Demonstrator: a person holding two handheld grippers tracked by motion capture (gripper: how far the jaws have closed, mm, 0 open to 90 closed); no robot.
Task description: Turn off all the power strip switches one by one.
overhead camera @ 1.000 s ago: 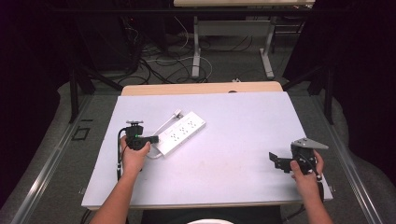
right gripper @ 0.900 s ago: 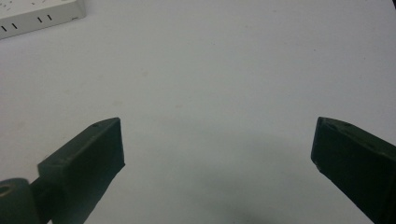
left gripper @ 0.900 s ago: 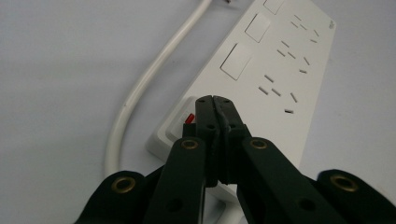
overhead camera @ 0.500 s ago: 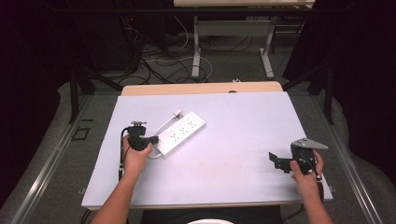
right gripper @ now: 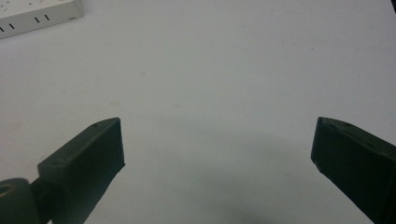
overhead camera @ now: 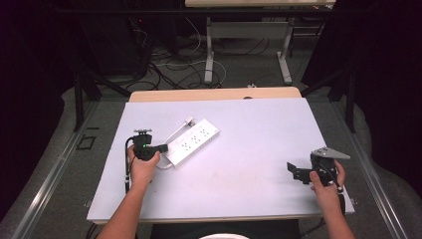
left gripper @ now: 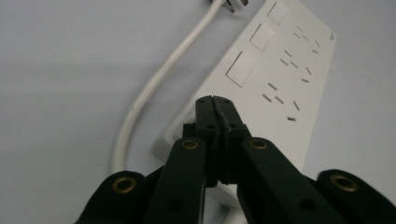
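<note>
As seen from the high view, the left gripper [overhead camera: 160, 148] sits at the left side of the white table [overhead camera: 259, 189], held in the person's left hand [overhead camera: 143, 167], with its tips at the near end of a white power strip [overhead camera: 194, 143]. Its own view shows the two black jaws pressed together with nothing between them, the closed tips [left gripper: 215, 105] lying over the near end of the strip's casing [left gripper: 280, 70]; whether they touch the casing cannot be determined. That strip lies flat and diagonal on the left half of the table, its far end pointing up and to the right. Three square switches and rows of socket slots are visible on its top face. A white cord [left gripper: 154, 88] leaves the near end, curves along the strip's left side and ends in a plug [overhead camera: 188, 120] close to the far end.

Centre of the table: bare surface, slight marks.

At the right side, the right gripper [overhead camera: 291, 172] is held in the right hand [overhead camera: 326, 186] near the front edge, well apart from the strip. Its own view shows the jaws standing wide apart over bare table, gripping nothing, with a corner of the strip at upper left
</note>
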